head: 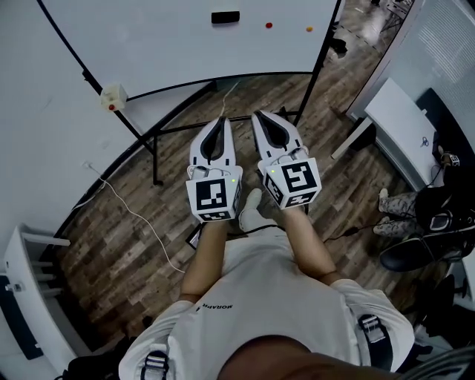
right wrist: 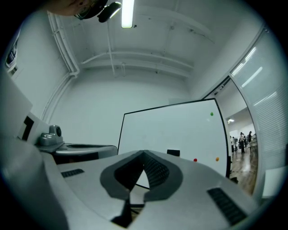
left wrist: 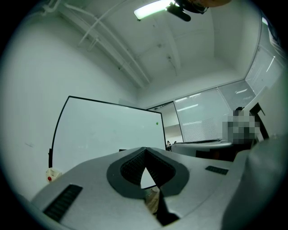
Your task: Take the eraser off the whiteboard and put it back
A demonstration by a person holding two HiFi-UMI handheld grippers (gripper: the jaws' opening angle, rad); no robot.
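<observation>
The whiteboard [head: 185, 44] filled the top of the head view. A hard shove could have rocked its stand [head: 148, 145], and claws arriving pressed together, as both were, would likely have knocked the eraser off rather than gripped it. The left claw [head: 220, 122] and right claw [head: 260, 117] sat side by side mid-frame, both empty, held forward roughly level and well short of the board. The small black eraser [head: 225, 17] clung at top centre, left of two magnets [head: 269, 25].
</observation>
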